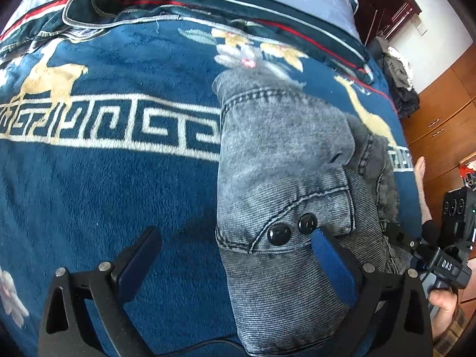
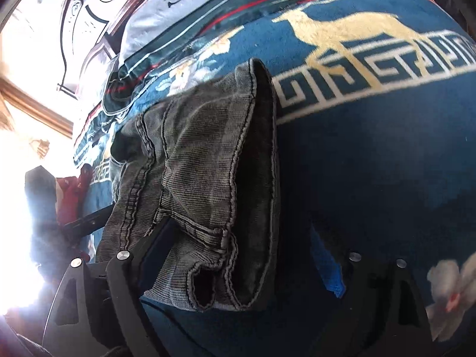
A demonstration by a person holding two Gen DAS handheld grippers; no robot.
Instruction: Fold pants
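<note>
Grey denim pants (image 1: 282, 163) lie folded into a short thick bundle on a blue blanket (image 1: 119, 193). Two black buttons (image 1: 293, 229) show on the near part. My left gripper (image 1: 236, 233) is open wide. Its right finger (image 1: 330, 264) rests on the denim by the buttons, and its left finger (image 1: 139, 261) hangs over bare blanket. In the right wrist view the waistband end of the pants (image 2: 202, 163) lies between the jaws of my right gripper (image 2: 241, 229), which is open. One finger (image 2: 157, 238) sits against the cloth and the blue pad (image 2: 327, 264) stands apart from it.
The blanket (image 2: 386, 163) has gold deer and a cream key border. Pillows (image 1: 238, 0) lie at the far end by a carved headboard (image 2: 89, 15). Dark clothes (image 1: 398, 83) are piled at the bed's right edge beside wooden cabinets (image 1: 440, 113). A person's hand (image 1: 443, 303) holds the other gripper's body.
</note>
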